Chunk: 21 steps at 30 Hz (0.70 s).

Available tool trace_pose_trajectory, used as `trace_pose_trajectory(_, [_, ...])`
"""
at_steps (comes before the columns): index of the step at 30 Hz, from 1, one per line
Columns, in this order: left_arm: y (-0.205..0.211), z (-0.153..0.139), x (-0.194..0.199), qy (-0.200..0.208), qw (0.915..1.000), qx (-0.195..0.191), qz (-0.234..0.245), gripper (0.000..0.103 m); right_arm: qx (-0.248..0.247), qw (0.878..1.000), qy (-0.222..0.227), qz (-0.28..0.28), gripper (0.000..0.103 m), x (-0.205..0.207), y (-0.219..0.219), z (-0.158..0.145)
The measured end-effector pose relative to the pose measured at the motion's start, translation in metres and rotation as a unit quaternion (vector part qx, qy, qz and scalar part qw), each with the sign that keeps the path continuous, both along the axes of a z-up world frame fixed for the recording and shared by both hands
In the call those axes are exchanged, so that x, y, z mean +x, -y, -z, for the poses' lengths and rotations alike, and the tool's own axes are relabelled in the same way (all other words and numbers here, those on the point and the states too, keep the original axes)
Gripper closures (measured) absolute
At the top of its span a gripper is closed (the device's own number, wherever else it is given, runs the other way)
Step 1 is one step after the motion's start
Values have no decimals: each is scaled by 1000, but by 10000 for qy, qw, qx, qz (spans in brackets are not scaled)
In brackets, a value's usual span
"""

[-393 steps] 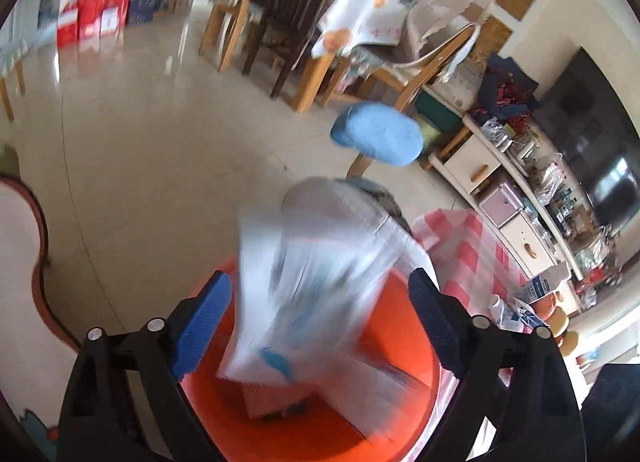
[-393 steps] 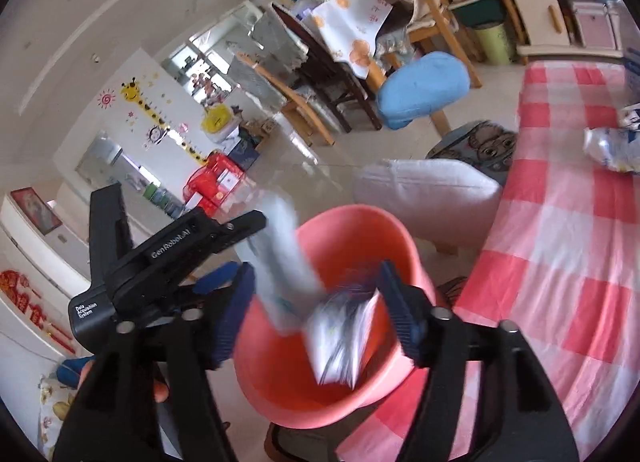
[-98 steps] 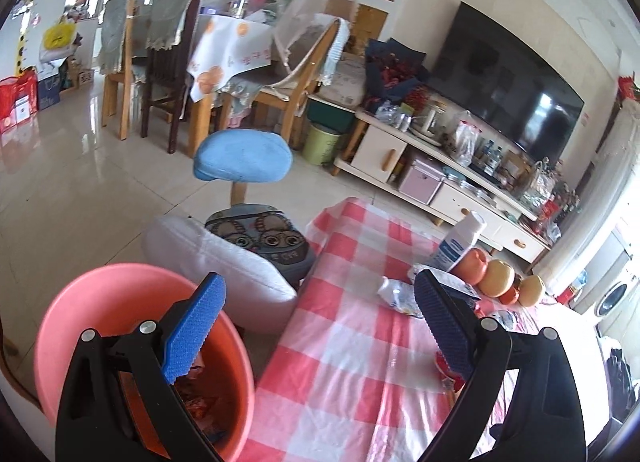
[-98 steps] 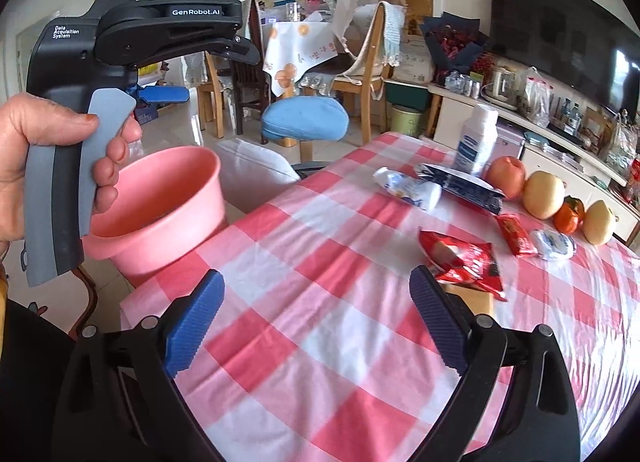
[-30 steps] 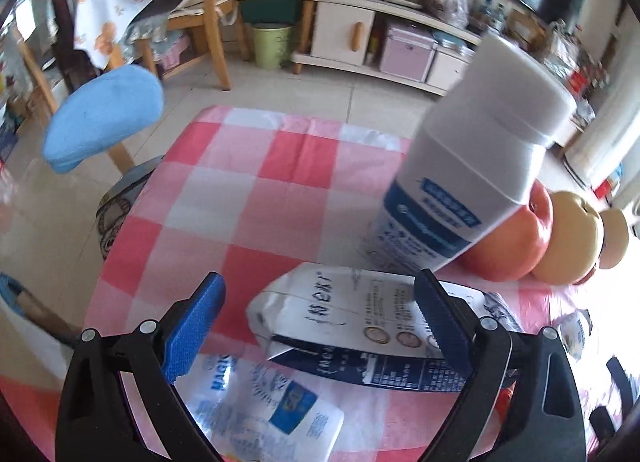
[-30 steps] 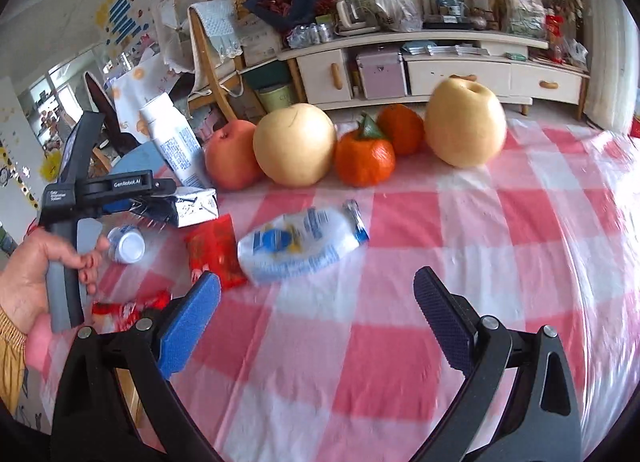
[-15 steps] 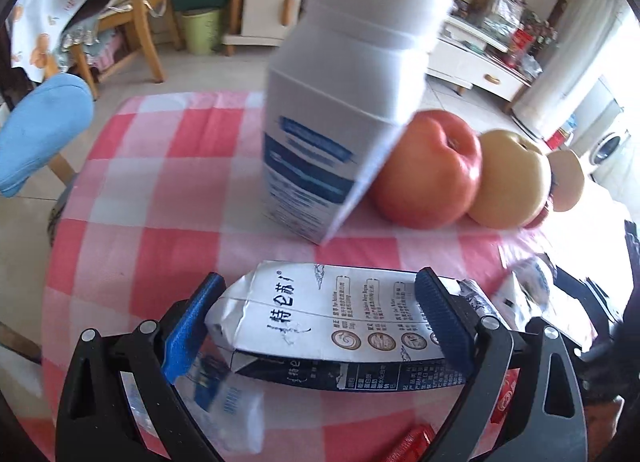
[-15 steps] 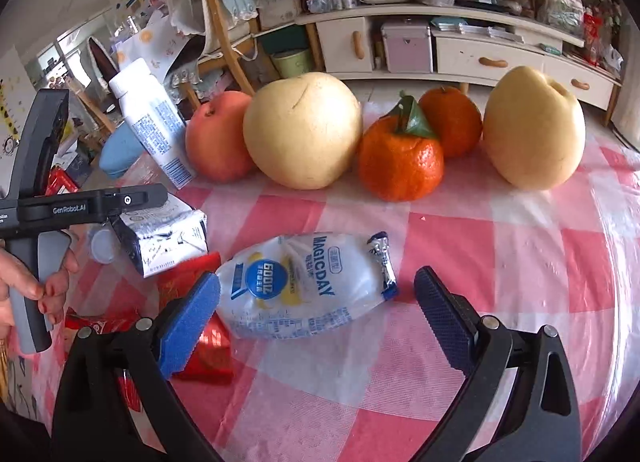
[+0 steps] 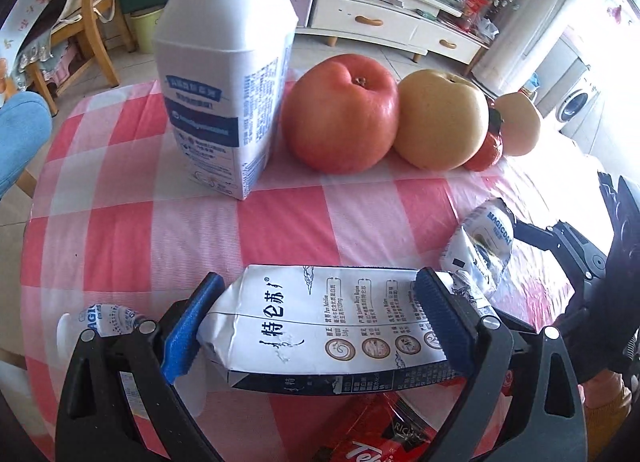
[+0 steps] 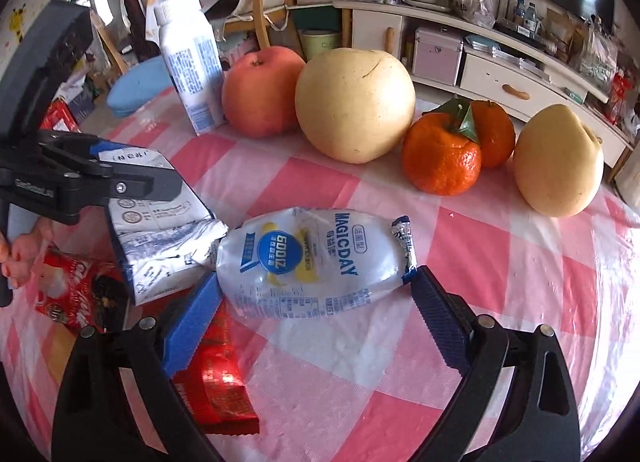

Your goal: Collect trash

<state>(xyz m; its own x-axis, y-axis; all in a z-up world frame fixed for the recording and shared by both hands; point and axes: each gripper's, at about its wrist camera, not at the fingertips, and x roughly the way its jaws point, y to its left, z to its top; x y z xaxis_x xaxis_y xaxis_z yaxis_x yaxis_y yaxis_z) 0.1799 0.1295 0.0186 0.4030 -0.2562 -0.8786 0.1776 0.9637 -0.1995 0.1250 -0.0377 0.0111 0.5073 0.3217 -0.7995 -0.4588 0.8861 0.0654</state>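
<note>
A flattened white milk carton [image 9: 320, 346] lies on the red-checked table [image 9: 120, 229], between the spread blue pads of my left gripper [image 9: 314, 324], which is open. One pad stands at each end of the carton. A crumpled clear MAGICDAY pouch [image 10: 316, 262] lies just ahead of my right gripper [image 10: 316, 322], also open, its fingertips on either side of the pouch's near edge. The same pouch [image 9: 484, 246] shows at the right of the left wrist view. A red snack wrapper [image 10: 216, 382] lies under the right gripper's left finger. A second clear pouch [image 9: 108, 322] sits by the left gripper's left finger.
Behind the trash stand a white milk bottle [image 9: 224, 73], a red apple [image 9: 340, 113], a yellow pear [image 9: 440, 117], two oranges [image 10: 440, 153] and another pear [image 10: 556, 161]. Another red packet [image 10: 76, 294] lies at the left. A low cabinet [image 10: 500, 81] is beyond the table.
Both grippers have moved in closer over the table. The carton now sits between the left pads, and the pouch reaches the right fingertips. Neither gripper's opening has changed.
</note>
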Motion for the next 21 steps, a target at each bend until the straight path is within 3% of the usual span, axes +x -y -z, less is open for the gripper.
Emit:
trace_pose_trajectory(10, [0, -1, 2, -92, 9999, -22, 64, 8, -144, 9999, 61, 11, 9, -4, -3, 2])
trace_pose_trajectory(21, [21, 0, -36, -200, 9990, 30, 393, 8, -174, 9998, 67, 46, 9, -59, 11, 1])
